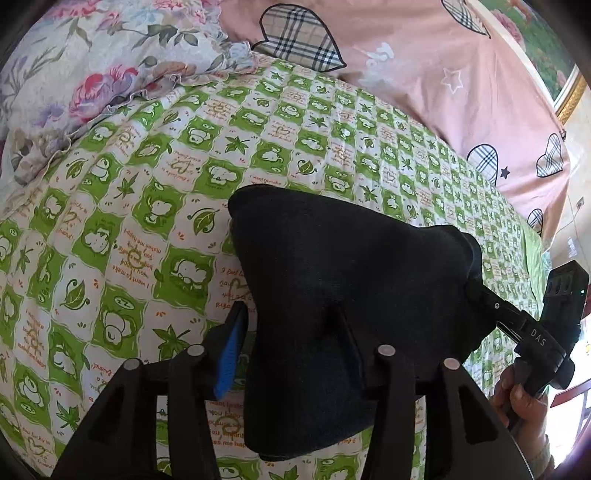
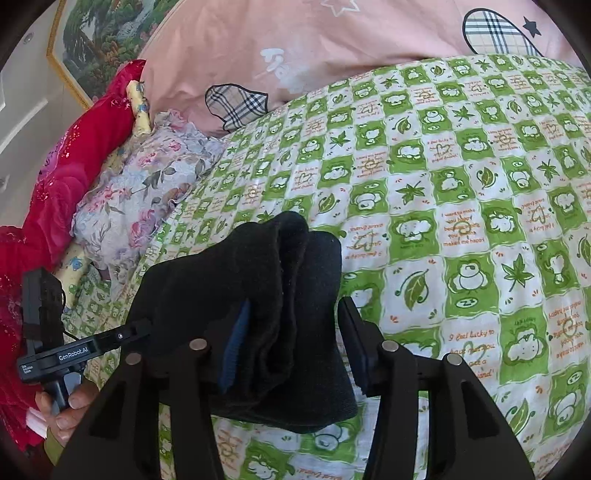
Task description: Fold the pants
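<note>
Black pants (image 1: 332,258), bunched into a thick folded bundle, lie on the green-and-white checked bedsheet (image 1: 147,184). My left gripper (image 1: 288,314) stands open: its blue left pad (image 1: 229,354) is clear of the cloth, and the right finger is under a fold. At the bundle's right end is my right gripper's body (image 1: 532,332), held by a hand. In the right wrist view the pants (image 2: 258,277) sit between the parted jaws of my right gripper (image 2: 294,306); the right finger stands just off the cloth. The left gripper's body (image 2: 74,350) meets the bundle's left end.
A pink quilt (image 1: 443,74) with plaid hearts is piled along the far side of the bed. A floral pillow (image 1: 74,74) lies at the far left, and red fabric (image 2: 74,166) lies beyond it. A framed picture (image 2: 103,33) hangs on the wall.
</note>
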The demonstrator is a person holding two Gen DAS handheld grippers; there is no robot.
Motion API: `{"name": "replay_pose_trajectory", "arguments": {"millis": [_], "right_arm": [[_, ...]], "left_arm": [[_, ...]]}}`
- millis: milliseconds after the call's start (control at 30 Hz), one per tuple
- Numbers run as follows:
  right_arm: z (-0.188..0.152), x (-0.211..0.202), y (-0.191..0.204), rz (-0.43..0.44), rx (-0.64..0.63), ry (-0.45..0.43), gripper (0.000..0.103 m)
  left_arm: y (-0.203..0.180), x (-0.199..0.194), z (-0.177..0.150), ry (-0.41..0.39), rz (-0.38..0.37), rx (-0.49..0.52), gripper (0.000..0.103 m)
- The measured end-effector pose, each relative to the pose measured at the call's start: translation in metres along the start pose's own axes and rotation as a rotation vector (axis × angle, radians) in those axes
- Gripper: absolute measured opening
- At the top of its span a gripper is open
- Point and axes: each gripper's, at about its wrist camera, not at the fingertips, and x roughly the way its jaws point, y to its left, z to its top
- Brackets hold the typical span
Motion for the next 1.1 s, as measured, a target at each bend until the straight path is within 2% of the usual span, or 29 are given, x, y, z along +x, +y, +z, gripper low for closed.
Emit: {"name": "replay_pose_trajectory", "arguments": {"millis": [233,367,533,967,1100], "right_arm": [[-0.004,-0.012,0.014,-0.020,-0.049,-0.013,0.055],[-0.010,-0.024,0.024,-0.027,-0.080,-0.031,0.069],[-0.019,-0.036,0.033,-0.035,-0.108,-0.052,0.079],[-0.044,-0.044,0.034,-0.042,-0.090,-0.035,0.085],[-0.051,-0.046,0.038,-0.044,-0.104,-0.034,0.087]], "left_arm": [[-0.001,-0.008,-0.010,-0.004,0.051,0.005,0.069],[-0.003,-0.014,-0.018,-0.008,0.074,0.005,0.074],[-0.006,-0.022,-0.028,-0.013,0.091,0.013,0.075],[-0.013,-0.037,-0.051,-0.029,0.117,0.033,0.078],[-0.016,-0.047,-0.061,-0.065,0.166,0.037,0.079]]}}
